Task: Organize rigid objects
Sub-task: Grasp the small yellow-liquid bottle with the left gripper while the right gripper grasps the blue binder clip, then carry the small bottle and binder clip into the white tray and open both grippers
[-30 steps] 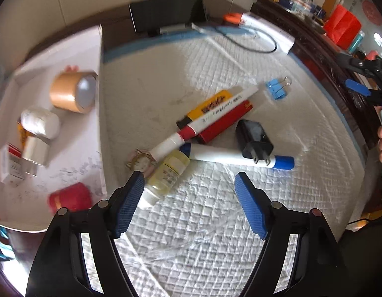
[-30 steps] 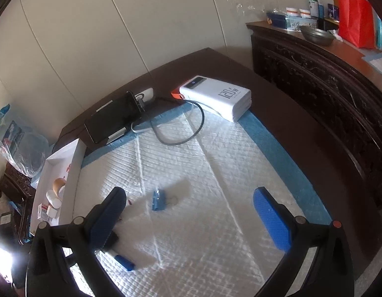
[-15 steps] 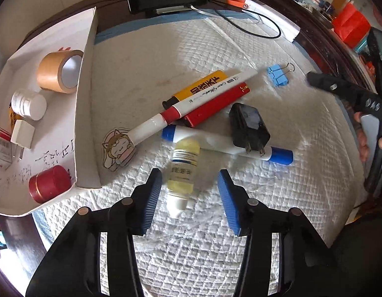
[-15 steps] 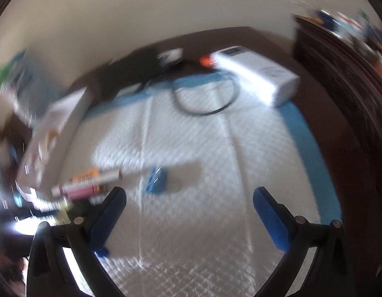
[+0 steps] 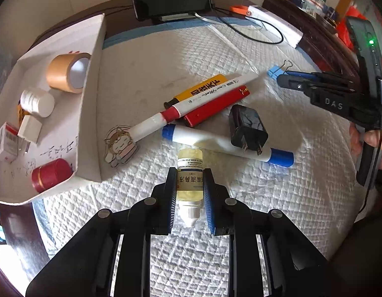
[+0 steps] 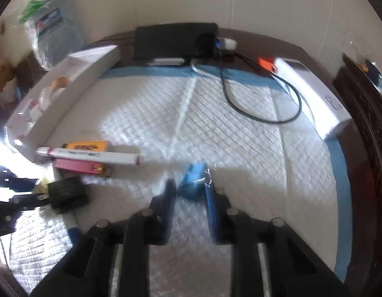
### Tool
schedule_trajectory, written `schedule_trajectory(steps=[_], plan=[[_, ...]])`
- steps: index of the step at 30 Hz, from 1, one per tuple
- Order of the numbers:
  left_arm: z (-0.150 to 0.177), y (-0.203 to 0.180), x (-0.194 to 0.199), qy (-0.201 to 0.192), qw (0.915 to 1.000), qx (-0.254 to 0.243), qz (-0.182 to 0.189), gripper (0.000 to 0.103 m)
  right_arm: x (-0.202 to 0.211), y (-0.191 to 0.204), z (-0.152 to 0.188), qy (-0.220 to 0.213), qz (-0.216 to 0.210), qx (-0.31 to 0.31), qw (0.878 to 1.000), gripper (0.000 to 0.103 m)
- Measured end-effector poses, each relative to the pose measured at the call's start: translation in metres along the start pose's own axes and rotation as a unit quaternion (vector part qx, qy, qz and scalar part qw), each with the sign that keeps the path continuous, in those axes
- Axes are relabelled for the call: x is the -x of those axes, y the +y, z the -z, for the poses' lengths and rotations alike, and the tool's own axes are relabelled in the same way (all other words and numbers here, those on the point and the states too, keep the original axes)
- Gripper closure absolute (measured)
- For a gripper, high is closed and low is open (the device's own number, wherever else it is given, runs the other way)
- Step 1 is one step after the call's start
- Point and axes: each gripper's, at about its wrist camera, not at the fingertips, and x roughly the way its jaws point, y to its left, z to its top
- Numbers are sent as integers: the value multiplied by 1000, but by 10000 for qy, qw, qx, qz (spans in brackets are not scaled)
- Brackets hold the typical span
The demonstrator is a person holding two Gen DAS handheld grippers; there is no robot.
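Observation:
My left gripper (image 5: 189, 185) is shut on a small yellow dropper bottle (image 5: 190, 173) lying on the white quilted pad, cap toward me. My right gripper (image 6: 191, 190) is closed around a blue binder clip (image 6: 192, 179) on the pad; it also shows in the left wrist view (image 5: 280, 80) beside the clip (image 5: 273, 70). On the pad lie a red-capped marker (image 5: 191, 104), a blue-capped marker (image 5: 225, 143), a yellow lighter (image 5: 203, 87), a red lighter (image 5: 215, 106), a black charger plug (image 5: 247, 126) and a cartoon sticker (image 5: 120, 146).
A white tray (image 5: 89, 113) at the left holds a tape roll (image 5: 67, 71), a white jar (image 5: 37, 101), a red cap (image 5: 51, 174) and small boxes. A phone on a stand (image 5: 169, 0), a cable and a white power bank (image 6: 312, 96) stand at the back.
My left gripper moved forward and closed on the dropper bottle. My right gripper swung down to the binder clip and closed around it.

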Motion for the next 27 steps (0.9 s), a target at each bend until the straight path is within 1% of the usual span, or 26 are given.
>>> schedule_trajectory(steps=[3, 7, 11, 13, 14, 16, 18, 20, 22, 23, 24, 26, 27], plan=[[1, 3, 13, -178, 9998, 90, -22, 84, 15, -7, -3, -190, -212, -270, 9992, 86], [0, 5, 42, -555, 9982, 193, -85, 84, 45, -16, -13, -543, -461, -605, 9956, 86], [-5, 12, 88, -1120, 9929, 287, -280, 84, 81, -17, -24, -986, -643, -781, 9900, 86], [-12, 23, 114, -1431, 9878, 397, -475, 84, 102, -13, -33, -1284, -708, -791, 9860, 86], [-19, 30, 131, -1608, 9839, 483, -621, 84, 110, -11, -38, -1419, -725, -761, 9843, 86], [-33, 43, 160, -1897, 9757, 604, -914, 84, 138, -3, -54, -1824, -773, -637, 9781, 86], [-41, 54, 197, -2314, 9626, 694, -1226, 84, 160, 4, -66, -2156, -824, -550, 9714, 86], [-45, 63, 230, -2681, 9497, 791, -1413, 84, 189, 17, -81, -2570, -954, -463, 9606, 86], [-41, 68, 254, -2949, 9408, 921, -1395, 84, 211, 29, -91, -2888, -1101, -416, 9501, 86], [-38, 70, 259, -3021, 9386, 936, -1378, 84, 220, 34, -95, -3013, -1196, -414, 9451, 86], [-34, 71, 263, -3070, 9370, 942, -1378, 84, 232, 42, -99, -3144, -1378, -441, 9382, 86], [-26, 76, 265, -3075, 9373, 1002, -1300, 84, 241, 56, -100, -3269, -1583, -442, 9307, 86], [-23, 80, 265, -3048, 9383, 1019, -1273, 84, 242, 64, -100, -3294, -1628, -408, 9292, 86]])
